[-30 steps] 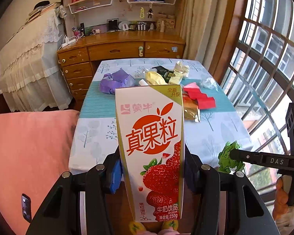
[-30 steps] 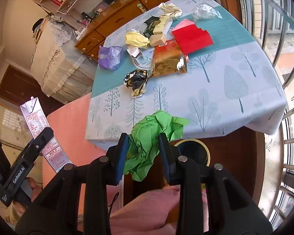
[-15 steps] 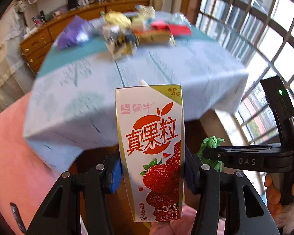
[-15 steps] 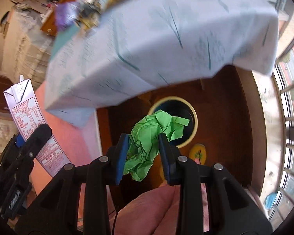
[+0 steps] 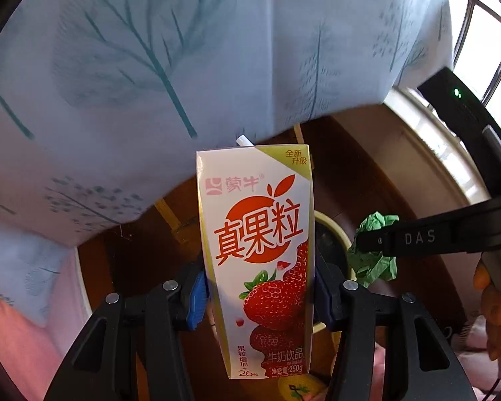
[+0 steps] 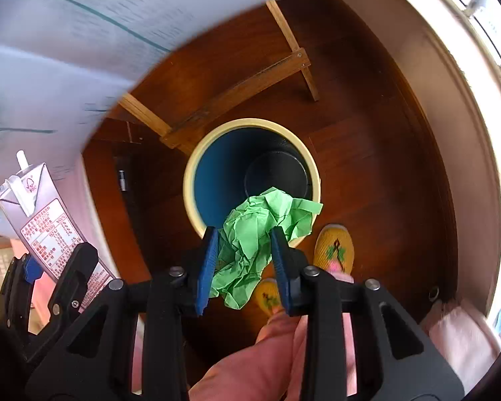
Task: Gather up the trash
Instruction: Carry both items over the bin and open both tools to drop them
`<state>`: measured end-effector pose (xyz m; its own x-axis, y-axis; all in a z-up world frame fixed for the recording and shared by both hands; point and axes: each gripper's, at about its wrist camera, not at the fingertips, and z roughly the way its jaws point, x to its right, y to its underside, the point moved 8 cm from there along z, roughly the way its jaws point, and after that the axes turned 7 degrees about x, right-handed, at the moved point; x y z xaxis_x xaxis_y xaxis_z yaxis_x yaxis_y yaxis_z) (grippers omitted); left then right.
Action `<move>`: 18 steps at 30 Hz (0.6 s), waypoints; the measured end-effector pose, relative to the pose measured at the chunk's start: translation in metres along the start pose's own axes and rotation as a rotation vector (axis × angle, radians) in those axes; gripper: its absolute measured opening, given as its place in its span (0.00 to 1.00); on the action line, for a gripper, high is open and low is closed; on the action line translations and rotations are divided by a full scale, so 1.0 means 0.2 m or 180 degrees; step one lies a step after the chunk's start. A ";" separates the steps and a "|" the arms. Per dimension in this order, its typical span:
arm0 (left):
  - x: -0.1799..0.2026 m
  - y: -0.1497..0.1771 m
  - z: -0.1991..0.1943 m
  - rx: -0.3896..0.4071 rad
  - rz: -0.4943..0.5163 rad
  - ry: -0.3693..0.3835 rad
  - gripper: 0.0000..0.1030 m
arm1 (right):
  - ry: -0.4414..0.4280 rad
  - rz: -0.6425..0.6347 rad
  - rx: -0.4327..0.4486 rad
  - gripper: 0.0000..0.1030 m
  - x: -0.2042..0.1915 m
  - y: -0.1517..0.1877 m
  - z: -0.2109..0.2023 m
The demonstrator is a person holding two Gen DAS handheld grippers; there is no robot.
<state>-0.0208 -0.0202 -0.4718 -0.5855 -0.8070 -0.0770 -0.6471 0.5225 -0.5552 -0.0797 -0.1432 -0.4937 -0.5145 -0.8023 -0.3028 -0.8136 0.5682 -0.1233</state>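
Left gripper (image 5: pixel 259 297) clamped on upright strawberry milk carton (image 5: pixel 257 260), straw at top, held low beside the hanging tree-print tablecloth (image 5: pixel 150 67). Further right, right gripper (image 6: pixel 243 260) closed around crumpled green paper (image 6: pixel 260 234), poised above the near rim of cream-rimmed trash bin (image 6: pixel 250 123) on the wooden floor (image 6: pixel 367 167). Yellow slippers (image 6: pixel 334 247) just beside the bin.

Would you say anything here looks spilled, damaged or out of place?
Nothing stands out. The milk carton is intact between the left gripper's fingers, the crumpled green paper is held by the right gripper above the open bin, and no spill shows.
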 end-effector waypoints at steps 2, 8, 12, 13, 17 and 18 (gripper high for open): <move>-0.01 0.04 0.11 -0.0034 -0.0011 0.0029 0.51 | 0.0045 -0.0119 -0.0010 0.28 0.02 -0.02 0.11; -0.04 0.16 0.50 -0.0166 -0.0067 0.0095 0.51 | 0.0099 -0.0404 -0.0060 0.29 0.05 -0.10 0.44; -0.09 0.20 0.75 -0.0232 -0.0077 0.0081 0.51 | 0.0111 -0.0471 -0.0117 0.30 0.07 -0.12 0.63; -0.06 0.20 0.79 -0.0244 -0.0080 0.0098 0.51 | 0.0118 -0.0482 -0.0135 0.31 0.08 -0.13 0.68; -0.01 0.21 0.97 -0.0261 -0.0017 0.0164 0.52 | 0.0100 -0.0481 -0.0211 0.33 0.12 -0.16 0.82; -0.01 0.22 1.02 -0.0270 0.0011 0.0193 0.53 | 0.0090 -0.0478 -0.0227 0.34 0.13 -0.17 0.85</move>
<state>0.0518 -0.0528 -0.6646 -0.6145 -0.7885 -0.0272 -0.6826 0.5486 -0.4828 -0.0199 -0.1521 -0.6590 -0.3921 -0.8826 -0.2592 -0.8986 0.4279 -0.0975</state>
